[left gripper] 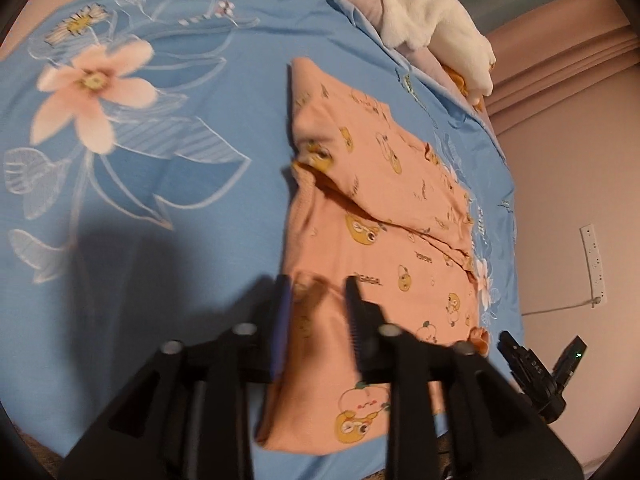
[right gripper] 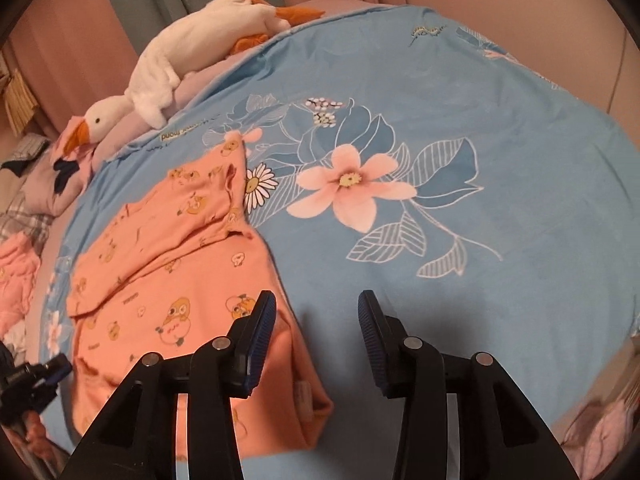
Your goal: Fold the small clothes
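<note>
The orange garment [left gripper: 372, 240] lies partly folded on the blue bedsheet [left gripper: 180, 200], toward the side of the bed where a white goose plush [right gripper: 180, 40] rests at the edge. It is a small peach-orange knit piece printed all over with little yellow cartoon faces and round fruit-like figures. One flap is folded across the body, leaving a slanted edge, and a ribbed cuff or hem shows at one corner. Among the prints I can read "GAGA" in dark letters on the left wrist view; other small words on the cloth are too blurred for me to make out. On the sheet's edge, near the plush, a pale label carries writing that appears upside down and that I cannot read with certainty.

My left tool [left gripper: 320, 292] hangs over the near part of the garment with its fingers spread; cloth shows in the gap below them, but the pads are not pressing on it. My right tool [right gripper: 316, 304] is spread as well: its left finger sits over the garment's edge, its right finger over bare sheet, and nothing is pinched. The sheet bears a large pink flower [right gripper: 352, 184] and white-outlined leaves beside the garment.
</note>
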